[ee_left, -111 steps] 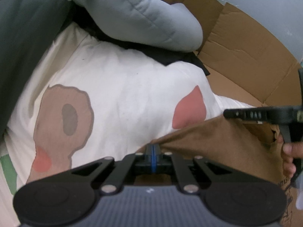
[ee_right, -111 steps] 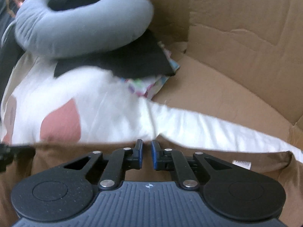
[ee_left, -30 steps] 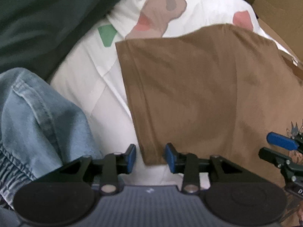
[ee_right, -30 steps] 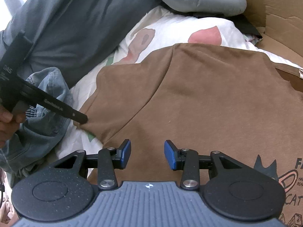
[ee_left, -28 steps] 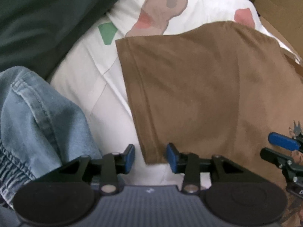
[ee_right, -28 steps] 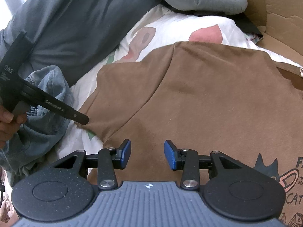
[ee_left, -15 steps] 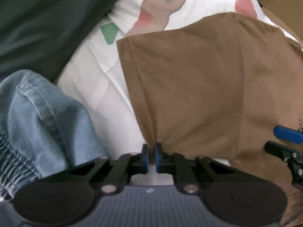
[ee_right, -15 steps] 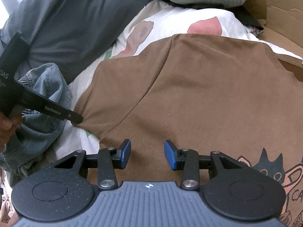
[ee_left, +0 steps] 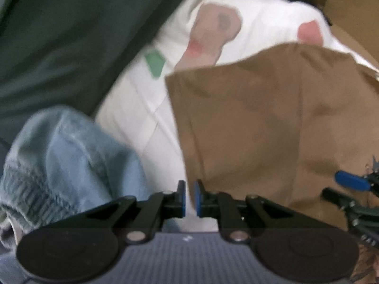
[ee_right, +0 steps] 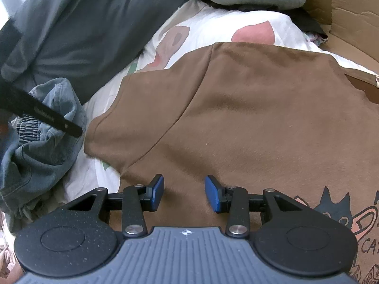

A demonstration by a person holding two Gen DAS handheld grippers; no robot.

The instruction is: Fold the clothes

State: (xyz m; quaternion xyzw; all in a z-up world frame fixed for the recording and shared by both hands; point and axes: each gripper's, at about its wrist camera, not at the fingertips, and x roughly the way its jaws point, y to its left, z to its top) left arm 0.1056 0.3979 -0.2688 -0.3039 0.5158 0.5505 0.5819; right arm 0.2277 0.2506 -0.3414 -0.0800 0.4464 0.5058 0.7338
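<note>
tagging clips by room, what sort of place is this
Probably a bedroom or laundry corner at home: a brown t-shirt is spread over a white printed pillow, with jeans heaped beside it and a cardboard box behind.

The left wrist view is dim and smeared with motion blur throughout. The right wrist view is sharper and brighter, with daylight glare at its upper-left corner. Both bend strongly toward black fisheye corners.

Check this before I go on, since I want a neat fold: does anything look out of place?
Yes. The jeans lie crumpled in a heap just left of the brown shirt, close to its sleeve. The shirt itself is spread over a lumpy white pillow, so it bulges rather than lying flat.
</note>
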